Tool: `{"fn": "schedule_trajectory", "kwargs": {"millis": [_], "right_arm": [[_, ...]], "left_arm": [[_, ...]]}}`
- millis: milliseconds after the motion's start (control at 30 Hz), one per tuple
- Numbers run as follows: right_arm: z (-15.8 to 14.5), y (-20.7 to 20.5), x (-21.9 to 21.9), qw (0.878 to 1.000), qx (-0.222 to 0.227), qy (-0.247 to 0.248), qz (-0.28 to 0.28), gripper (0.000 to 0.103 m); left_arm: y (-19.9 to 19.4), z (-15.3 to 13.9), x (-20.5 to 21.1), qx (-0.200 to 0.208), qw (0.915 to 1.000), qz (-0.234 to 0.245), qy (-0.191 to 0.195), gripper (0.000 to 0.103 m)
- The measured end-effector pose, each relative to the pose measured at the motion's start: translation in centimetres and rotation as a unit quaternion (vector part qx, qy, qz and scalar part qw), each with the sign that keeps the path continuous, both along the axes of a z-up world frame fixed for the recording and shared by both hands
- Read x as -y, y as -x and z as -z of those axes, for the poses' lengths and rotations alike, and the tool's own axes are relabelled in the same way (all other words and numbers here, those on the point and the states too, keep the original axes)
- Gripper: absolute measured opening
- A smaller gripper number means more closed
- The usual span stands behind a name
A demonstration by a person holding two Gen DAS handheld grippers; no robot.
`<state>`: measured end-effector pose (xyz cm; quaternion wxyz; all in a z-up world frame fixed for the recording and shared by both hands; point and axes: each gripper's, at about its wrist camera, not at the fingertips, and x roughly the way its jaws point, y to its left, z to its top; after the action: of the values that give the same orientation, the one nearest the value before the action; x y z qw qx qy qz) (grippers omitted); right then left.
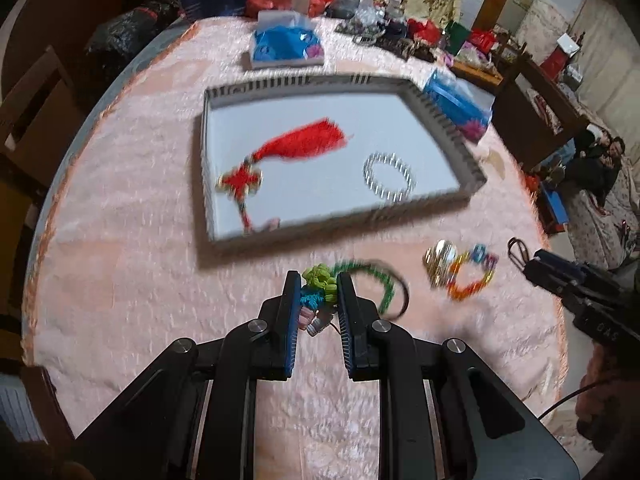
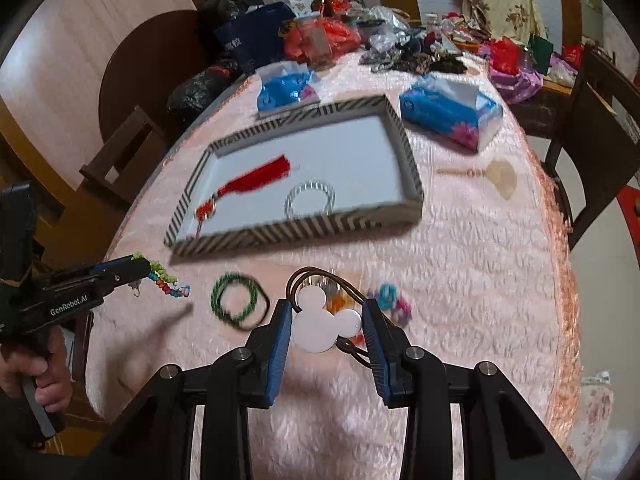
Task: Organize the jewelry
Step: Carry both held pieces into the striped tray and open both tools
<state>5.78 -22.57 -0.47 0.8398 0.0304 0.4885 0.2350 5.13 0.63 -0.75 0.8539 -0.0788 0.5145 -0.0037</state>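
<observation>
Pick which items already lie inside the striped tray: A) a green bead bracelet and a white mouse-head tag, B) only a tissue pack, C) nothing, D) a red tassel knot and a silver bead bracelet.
D: the red tassel knot and the silver bead bracelet lie on the floor of the striped tray; the green bead bracelet lies on the cloth outside it.

L tool (image 1: 319, 280): fingers near closed, clamped on a knotted bead charm (image 1: 318, 288) pinched between the blue pads (image 1: 294, 308). In the R wrist view it comes in from the left edge, roughly level, the charm dangling from its tip, just off the bench (image 2: 460, 280). A bare hand (image 2: 38, 376) grips its handle, trigger finger curled.

R tool (image 2: 325, 312): fingers apart w/ a white mouse-head tag (image 2: 324, 326) between them; contact w/ the pads unclear. In the L view it pokes in from the right edge.
</observation>
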Motion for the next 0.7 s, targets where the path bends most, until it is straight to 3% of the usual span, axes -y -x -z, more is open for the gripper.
{"fn": "schedule_trajectory", "kwargs": {"millis": [300,500,700], "right_arm": [[-1.9,-5.6,-2.8,0.999,0.037,-0.006,-0.005,0.035],[-1.5,-9.3,-5.3,0.999,0.037,-0.019,-0.003,0.035],[1.1,-11.9,-7.1,1.000,0.018,0.000,0.001,0.035]], "left_arm": [[-7.3,-3.5,-1.4,0.055,0.9985,0.004,0.007,0.016],[-11.8,-1.7,-0.8,0.045,0.9983,0.003,0.037,0.016],[-14.6,1.9,0.7,0.027,0.9988,0.018,0.036,0.016]]}}
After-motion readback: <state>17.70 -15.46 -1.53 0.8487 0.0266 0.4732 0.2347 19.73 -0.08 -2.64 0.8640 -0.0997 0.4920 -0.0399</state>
